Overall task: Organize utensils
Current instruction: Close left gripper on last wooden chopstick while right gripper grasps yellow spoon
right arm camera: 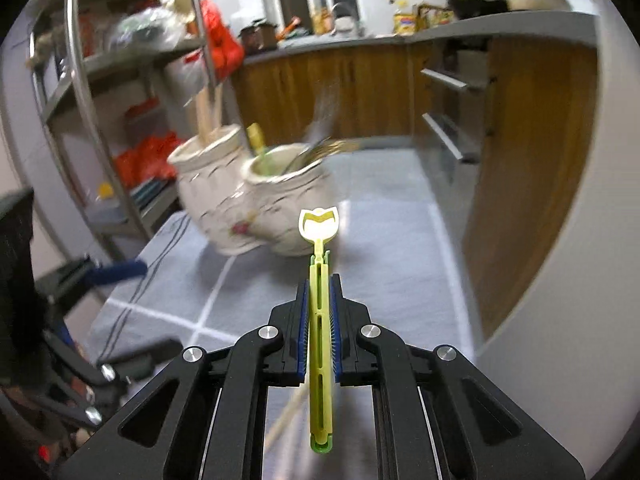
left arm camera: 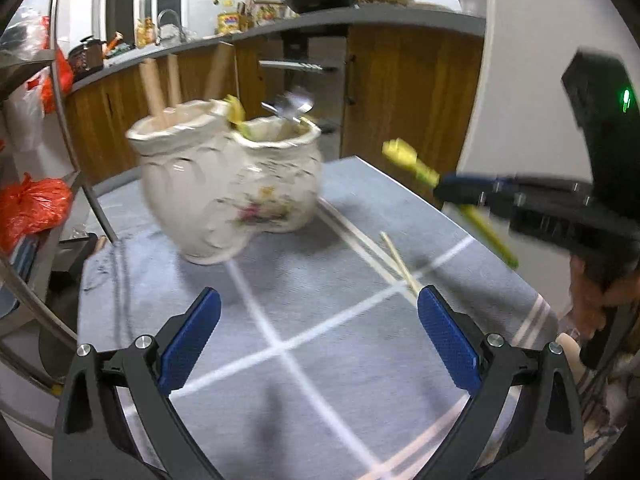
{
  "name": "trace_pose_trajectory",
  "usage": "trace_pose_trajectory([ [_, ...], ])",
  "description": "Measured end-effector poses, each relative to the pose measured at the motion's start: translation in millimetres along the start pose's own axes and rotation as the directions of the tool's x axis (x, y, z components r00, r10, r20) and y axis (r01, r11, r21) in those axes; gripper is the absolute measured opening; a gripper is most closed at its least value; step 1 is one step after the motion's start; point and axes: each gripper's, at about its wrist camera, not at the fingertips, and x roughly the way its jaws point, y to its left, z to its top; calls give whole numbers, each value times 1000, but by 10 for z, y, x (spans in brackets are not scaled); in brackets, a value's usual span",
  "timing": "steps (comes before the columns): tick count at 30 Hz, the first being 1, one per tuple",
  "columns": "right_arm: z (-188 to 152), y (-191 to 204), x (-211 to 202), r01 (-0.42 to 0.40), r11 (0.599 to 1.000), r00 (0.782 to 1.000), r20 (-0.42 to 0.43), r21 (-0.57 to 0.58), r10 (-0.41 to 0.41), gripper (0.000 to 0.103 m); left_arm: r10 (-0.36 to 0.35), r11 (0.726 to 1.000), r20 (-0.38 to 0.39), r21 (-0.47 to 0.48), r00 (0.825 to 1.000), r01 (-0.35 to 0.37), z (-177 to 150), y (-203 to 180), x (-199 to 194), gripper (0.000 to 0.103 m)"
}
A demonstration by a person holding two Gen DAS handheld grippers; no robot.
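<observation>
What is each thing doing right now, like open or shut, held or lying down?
Left gripper: open, holding nothing.
Right gripper: shut on the yellow utensil.
Yellow utensil: held off the table, head toward the holder.
Holder: upright on the cloth, utensils standing in both cups.
Chopsticks: lying flat on the cloth.

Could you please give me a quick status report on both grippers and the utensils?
Left gripper open, empty. Right gripper shut on yellow-green plastic utensil, short of white ceramic double-pot holder. Path clear.
</observation>
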Motion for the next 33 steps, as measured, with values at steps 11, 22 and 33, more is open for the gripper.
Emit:
trace_pose_trajectory([
  [11, -172, -260, -53, -16, 999, 1000, 3, 34, 16, 10, -103, 994, -163, 16, 981, 107, -109, -588, 317, 62],
  [22, -235, -269, -92, -17, 999, 1000, 13, 33, 16, 10, 6, 994, -223, 107, 975, 19, -143, -881, 571, 30],
  [33, -203, -219, -144, -2, 1000, 999, 33, 19, 1, 10, 13, 994, -170, 106, 985, 6, -99, -665, 468, 4],
])
